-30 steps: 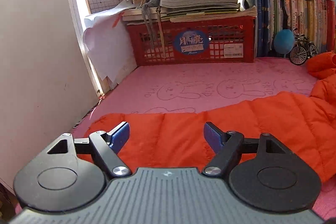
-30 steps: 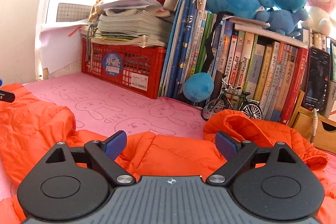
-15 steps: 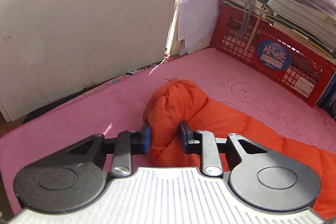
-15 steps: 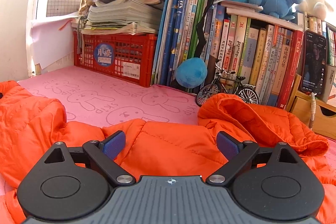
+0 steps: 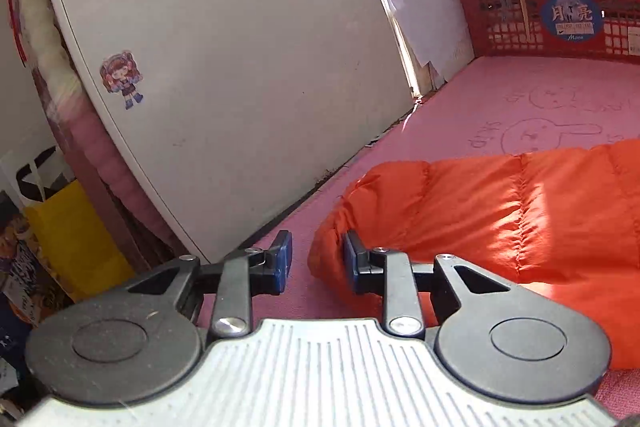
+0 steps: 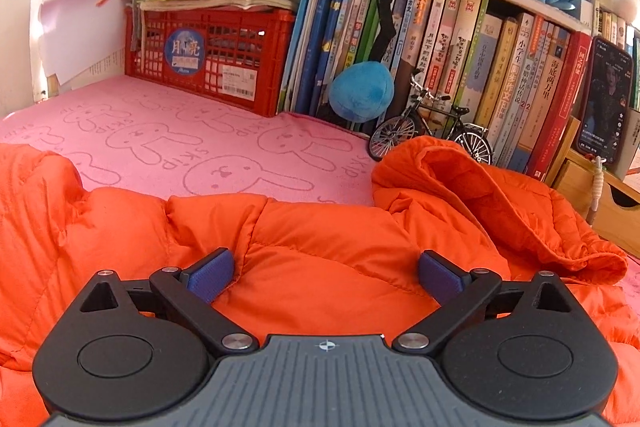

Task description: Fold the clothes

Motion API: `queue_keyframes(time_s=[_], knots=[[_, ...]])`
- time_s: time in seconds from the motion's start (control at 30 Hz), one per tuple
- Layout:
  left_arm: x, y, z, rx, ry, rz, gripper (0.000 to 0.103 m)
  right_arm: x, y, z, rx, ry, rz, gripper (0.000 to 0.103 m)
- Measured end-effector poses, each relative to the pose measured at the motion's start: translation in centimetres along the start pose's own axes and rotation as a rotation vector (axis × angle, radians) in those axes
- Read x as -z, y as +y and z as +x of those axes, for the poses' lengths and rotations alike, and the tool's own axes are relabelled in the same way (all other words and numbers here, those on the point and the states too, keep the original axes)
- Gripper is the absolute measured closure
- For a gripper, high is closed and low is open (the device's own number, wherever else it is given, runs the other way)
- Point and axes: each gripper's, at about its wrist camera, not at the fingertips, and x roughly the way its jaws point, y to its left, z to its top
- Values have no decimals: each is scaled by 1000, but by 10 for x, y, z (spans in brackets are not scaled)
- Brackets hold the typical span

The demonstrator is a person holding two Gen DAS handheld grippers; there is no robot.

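An orange puffer jacket (image 5: 500, 215) lies spread on the pink rabbit-print mat (image 5: 520, 107). Its rounded left end sits between the fingers of my left gripper (image 5: 316, 263), whose jaws are opening. The right pad touches the fabric and the left pad stands clear of it. In the right wrist view the jacket (image 6: 320, 227) fills the foreground, with its hood (image 6: 480, 195) crumpled at the right. My right gripper (image 6: 324, 275) hovers low over the jacket's body. Its jaws are opening wide and grip nothing.
A white panel (image 5: 240, 67) rises close along the mat's left edge, with a yellow bag (image 5: 76, 235) beyond it. At the back stand a red crate (image 6: 208, 67) under stacked papers, a row of books (image 6: 480, 67), a blue plush ball (image 6: 360, 91) and a toy bicycle (image 6: 432, 131).
Half a second ago my left gripper was shut on the jacket's bunched end; now its jaws have parted and the end lies flatter. The right jaws have widened a little.
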Motion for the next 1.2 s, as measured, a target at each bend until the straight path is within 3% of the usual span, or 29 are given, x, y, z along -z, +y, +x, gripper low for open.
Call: queue_keyframes(time_s=[0.07, 0.17, 0.33, 0.4, 0.43, 0.5, 0.57, 0.7, 0.73, 0.8, 0.83, 1.0, 1.07, 1.1, 1.13, 1.2], knots=[[-4, -3, -28, -62, -116, -3, 72, 0, 1, 3, -5, 22, -4, 1], [-19, -3, -76, 6, -276, -97, 59, 1, -1, 5, -18, 34, 10, 0], [-44, -48, -123, 523, -301, -89, 54, 0, -1, 6, -17, 41, 11, 0], [-48, -90, -133, 643, -275, -19, 53, 0, -1, 6, -17, 41, 12, 0], [-48, -110, -130, 659, -245, 21, 53, 0, -1, 6, -18, 41, 13, 0], [-47, -147, -117, 659, -173, 104, 53, 0, -2, 6, -19, 42, 18, 0], [-40, -165, -100, 609, -105, 164, 53, 0, -3, 5, -18, 38, 24, 0], [-27, -146, -69, 513, -78, 170, 48, 1, -8, -2, -29, -6, 60, 0], [-25, -138, -63, 505, -74, 163, 41, 2, -12, -6, -40, -30, 82, 0], [-24, -126, -51, 493, -64, 157, 37, 2, -18, -7, -32, -37, 124, 0], [-23, -122, -47, 473, -77, 176, 33, 2, -21, -6, -23, -34, 145, 0], [-18, -119, -50, 423, -143, 271, 32, 1, -28, 4, 7, 21, 194, 0], [-20, -107, -55, 458, -148, 216, 39, 1, -26, 7, 18, 42, 180, 0], [-21, -96, -60, 499, -162, 166, 48, 1, -25, 9, 23, 52, 172, 0], [-21, -84, -66, 533, -188, 135, 48, 1, -24, 11, 29, 63, 164, 0], [-19, -74, -73, 499, -221, 160, 47, 1, -22, 14, 37, 79, 153, 0]])
